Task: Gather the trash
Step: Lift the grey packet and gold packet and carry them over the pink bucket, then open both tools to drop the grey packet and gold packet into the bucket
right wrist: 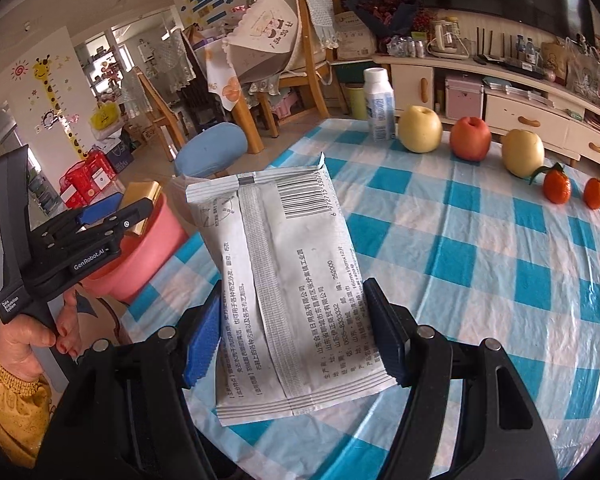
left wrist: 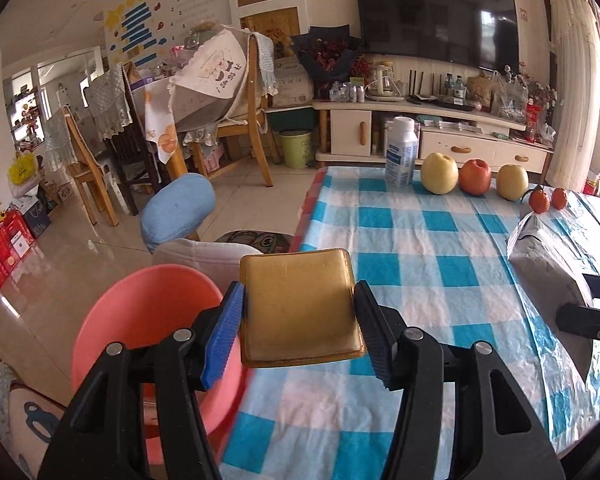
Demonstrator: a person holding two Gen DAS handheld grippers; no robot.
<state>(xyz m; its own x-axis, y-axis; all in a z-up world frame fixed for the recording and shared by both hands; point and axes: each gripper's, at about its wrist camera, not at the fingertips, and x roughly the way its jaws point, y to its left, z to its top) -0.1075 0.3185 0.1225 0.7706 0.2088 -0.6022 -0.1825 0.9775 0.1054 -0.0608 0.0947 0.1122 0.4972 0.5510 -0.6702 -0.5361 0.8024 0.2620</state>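
My left gripper (left wrist: pixel 298 316) is shut on a flat gold foil packet (left wrist: pixel 300 304), held above the table's left edge beside a pink bin (left wrist: pixel 148 320). In the right wrist view the same left gripper (right wrist: pixel 134 208) hangs over the pink bin (right wrist: pixel 144 256) with the gold packet (right wrist: pixel 142 200) in its jaws, a hand gripping its handle. My right gripper (right wrist: pixel 294 332) is shut on a grey printed pouch (right wrist: pixel 280 280) with a barcode, lifted over the checked tablecloth (right wrist: pixel 480 280). That pouch (left wrist: pixel 548 264) shows at the right edge of the left wrist view.
At the table's far edge stand a white bottle (left wrist: pixel 400 152), two yellow apples (left wrist: pixel 439 173), a red apple (left wrist: pixel 475 176) and two tangerines (left wrist: pixel 538 200). A blue stool (left wrist: pixel 178 210) and wooden chairs (left wrist: pixel 240 120) are on the floor to the left.
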